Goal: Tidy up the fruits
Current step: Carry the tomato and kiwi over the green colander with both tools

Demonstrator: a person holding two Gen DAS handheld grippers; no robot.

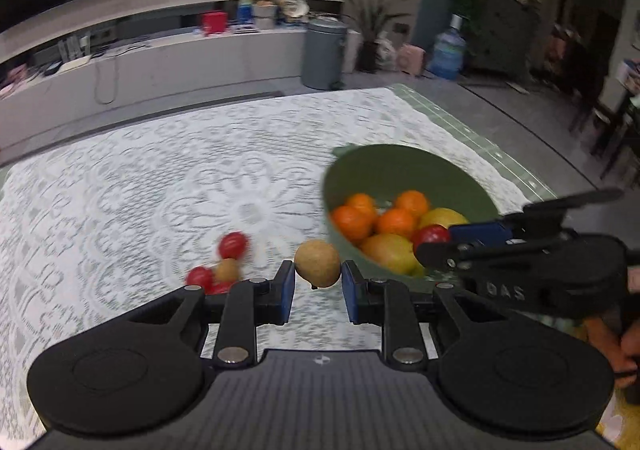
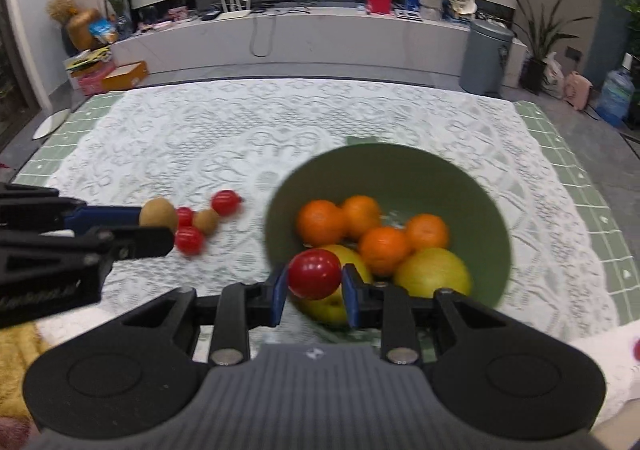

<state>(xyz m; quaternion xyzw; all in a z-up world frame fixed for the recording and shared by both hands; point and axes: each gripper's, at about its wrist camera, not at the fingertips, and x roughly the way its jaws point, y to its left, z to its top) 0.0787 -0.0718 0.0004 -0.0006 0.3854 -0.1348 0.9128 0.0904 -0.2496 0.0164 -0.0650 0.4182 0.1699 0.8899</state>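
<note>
Fruits: scattered between a green bowl [image 2: 472, 186] and the lace tablecloth [image 2: 280, 118] that covers the table.
Left gripper [image 1: 318, 284]: jaws drawn in on a brown kiwi [image 1: 318, 263], blue pads pressing its two sides; the kiwi is clear of the cloth.
Right gripper [image 2: 314, 290]: jaws closed on a small red fruit [image 2: 314, 275], pads against both sides, held just at the bowl's near rim.
Bowl: sits toward the right side of the table, nearer the front edge than the far one; its far rim has a small lip.
In the bowl: four oranges [image 2: 320, 222] clustered toward the middle and back, with yellow-green fruits [image 2: 434, 272] in front of them along the near wall.
On the cloth: to the left of the bowl, a loose cluster of red fruits [image 2: 226, 202] and a second kiwi [image 2: 206, 221], touching or nearly touching one another; blur hides the exact count.
Grippers to each other: side by side, the left one beside the cluster, the right one at the bowl.
Table edge: green checked cloth [image 2: 560, 154] shows beyond the lace at both sides.
</note>
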